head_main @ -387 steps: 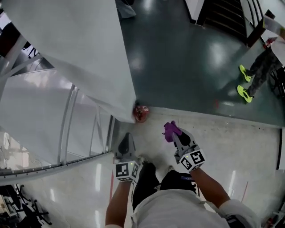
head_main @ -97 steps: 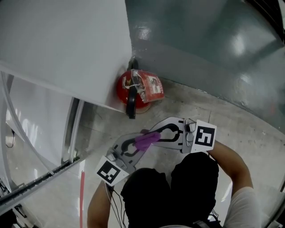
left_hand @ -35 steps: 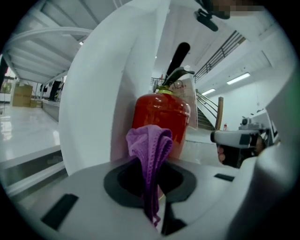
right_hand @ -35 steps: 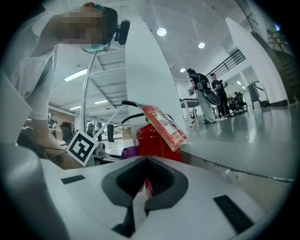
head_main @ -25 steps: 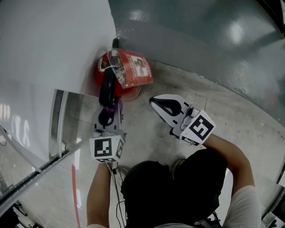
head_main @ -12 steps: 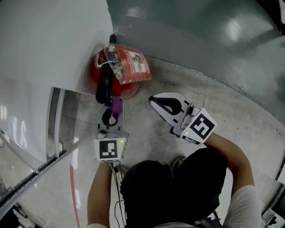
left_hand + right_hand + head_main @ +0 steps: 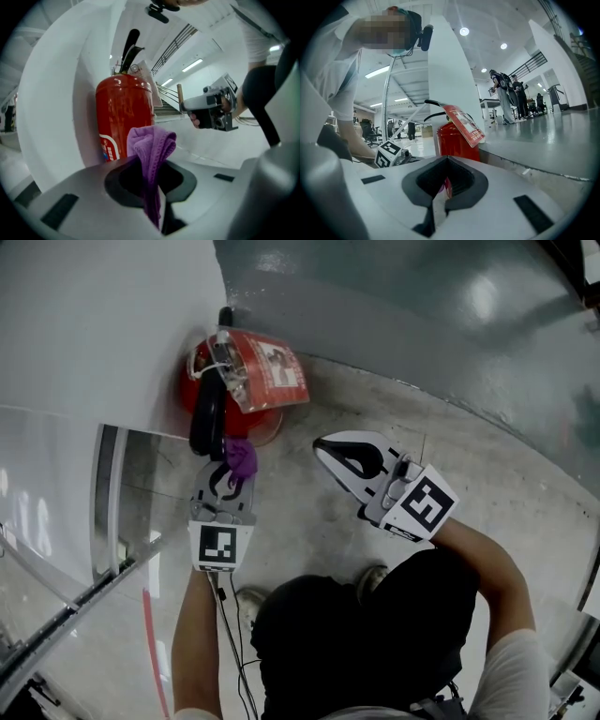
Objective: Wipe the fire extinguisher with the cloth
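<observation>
**Cloth-bearing left gripper facing the upright fire extinguisher**

Head view: the fire extinguisher is standing upright against the white wall. The left gripper is pointing straight at it and pinching the purple cloth. The cloth's bunched end is lying just beside the black hose; contact cannot be confirmed. The right gripper is hanging well apart, off to the right.

Left gripper view: the jaws are clamping the cloth, with its fold sticking up ahead of the tips. The red cylinder is rising directly behind it, long axis vertical. In my judgement, a wiping stroke would be running up and down that axis.

Right gripper view: the jaws are sitting pressed together, holding nothing, with the extinguisher showing beyond them. The left gripper is plainly the nearer one.
</observation>
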Motion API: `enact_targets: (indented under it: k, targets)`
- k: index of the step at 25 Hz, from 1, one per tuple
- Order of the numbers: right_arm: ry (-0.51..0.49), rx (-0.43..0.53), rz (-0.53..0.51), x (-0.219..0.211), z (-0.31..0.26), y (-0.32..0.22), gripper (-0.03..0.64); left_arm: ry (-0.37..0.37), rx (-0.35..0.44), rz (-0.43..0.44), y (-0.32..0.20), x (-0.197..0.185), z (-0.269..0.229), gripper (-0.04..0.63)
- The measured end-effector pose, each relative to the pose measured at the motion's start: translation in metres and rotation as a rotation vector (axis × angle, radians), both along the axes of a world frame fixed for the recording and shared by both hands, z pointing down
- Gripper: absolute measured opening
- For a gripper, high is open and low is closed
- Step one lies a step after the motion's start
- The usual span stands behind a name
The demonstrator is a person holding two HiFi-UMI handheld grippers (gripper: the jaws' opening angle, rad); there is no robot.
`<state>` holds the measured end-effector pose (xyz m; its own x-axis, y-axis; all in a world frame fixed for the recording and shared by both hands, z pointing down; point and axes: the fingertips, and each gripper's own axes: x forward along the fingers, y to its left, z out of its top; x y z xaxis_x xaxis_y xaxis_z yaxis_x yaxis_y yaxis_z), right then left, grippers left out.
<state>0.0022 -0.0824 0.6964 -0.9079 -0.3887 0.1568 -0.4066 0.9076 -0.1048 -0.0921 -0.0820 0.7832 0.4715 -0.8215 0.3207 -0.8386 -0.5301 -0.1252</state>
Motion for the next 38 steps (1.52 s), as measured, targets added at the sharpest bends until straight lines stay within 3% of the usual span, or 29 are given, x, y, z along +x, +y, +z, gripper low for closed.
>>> enact_targets:
  k: [12, 31, 38]
  targets:
    - [0.002, -0.010, -0.001, -0.002, -0.001, 0.005, 0.012, -0.043, -0.067, 0.072, 0.001, 0.015, 0.058, 0.055]
    - [0.013, -0.027, 0.020, 0.006, 0.002, 0.004, 0.012, -0.008, -0.213, 0.111, -0.002, 0.039, 0.138, 0.055]
    - [-0.001, -0.036, 0.007, -0.001, 0.008, 0.002, 0.012, 0.080, -0.309, 0.139, 0.005, 0.054, 0.152, 0.055]
